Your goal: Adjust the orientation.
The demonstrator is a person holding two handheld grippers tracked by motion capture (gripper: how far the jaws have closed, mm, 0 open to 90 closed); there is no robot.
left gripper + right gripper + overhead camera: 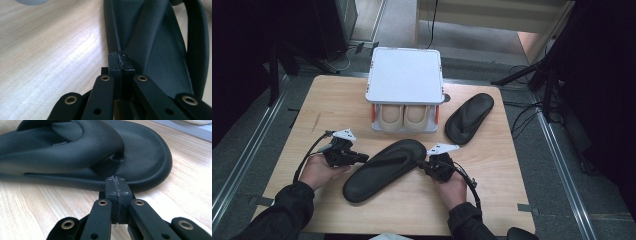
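A black flip-flop (pixel 384 170) lies at an angle in the front middle of the wooden table (pixel 337 105), its toe end to the right. My left gripper (pixel 363 158) comes at it from the left, jaws shut, tips by the flip-flop's side. In the left gripper view the shut gripper (pixel 121 61) rests at the edge of the flip-flop (pixel 160 50), near its strap, with nothing between the pads. My right gripper (pixel 423 165) is at the toe end. In the right gripper view it (pixel 116 184) is shut and empty against the flip-flop's rim (pixel 75 147).
A second black flip-flop (pixel 469 117) lies at the back right. A small shoe rack with a white top (pixel 404 75) stands at the back middle, with a beige pair of shoes (pixel 404 116) on its lower shelf. Dark stands and cables surround the table.
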